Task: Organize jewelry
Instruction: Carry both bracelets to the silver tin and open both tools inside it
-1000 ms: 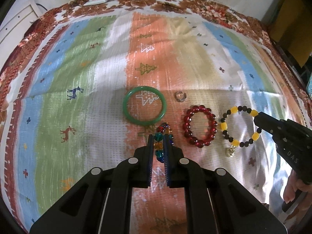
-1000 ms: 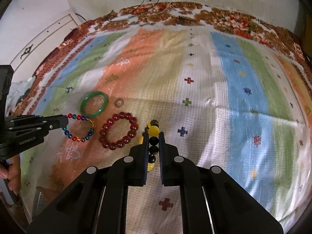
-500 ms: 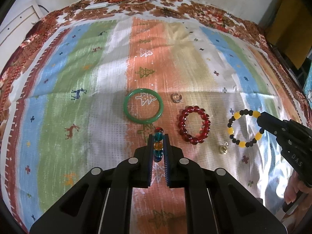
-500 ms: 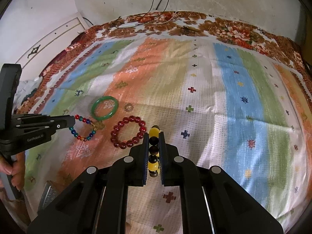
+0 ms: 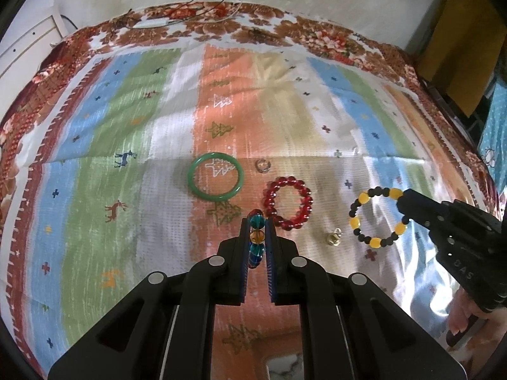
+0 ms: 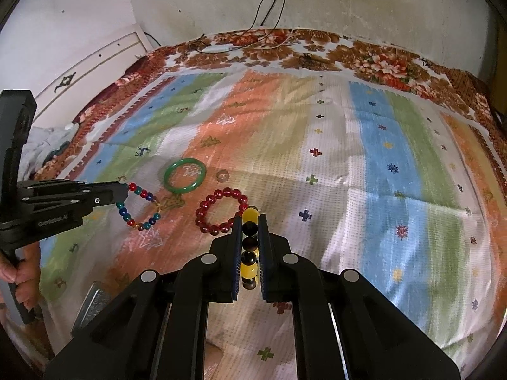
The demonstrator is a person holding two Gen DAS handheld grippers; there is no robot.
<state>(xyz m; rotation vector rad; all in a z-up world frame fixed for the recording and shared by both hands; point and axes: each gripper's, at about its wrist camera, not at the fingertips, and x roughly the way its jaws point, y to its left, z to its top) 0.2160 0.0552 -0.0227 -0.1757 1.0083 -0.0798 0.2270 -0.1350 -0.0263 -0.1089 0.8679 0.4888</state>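
Observation:
My left gripper is shut on a multicoloured bead bracelet and holds it above the cloth; it also shows in the right wrist view. My right gripper is shut on a yellow-and-black bead bracelet, which hangs as a ring in the left wrist view. A green bangle, a red bead bracelet, a small clear ring and a small gold charm lie on the cloth.
A striped patterned cloth covers the surface, with a floral border at the back. Cables run down the far wall. A white panel stands at the left. A small metallic object lies near the front left edge.
Both grippers have lifted and drawn back, each carrying its bracelet up off the cloth. The yellow-and-black bracelet moved right, away from the red one. The gold charm stays on the cloth.

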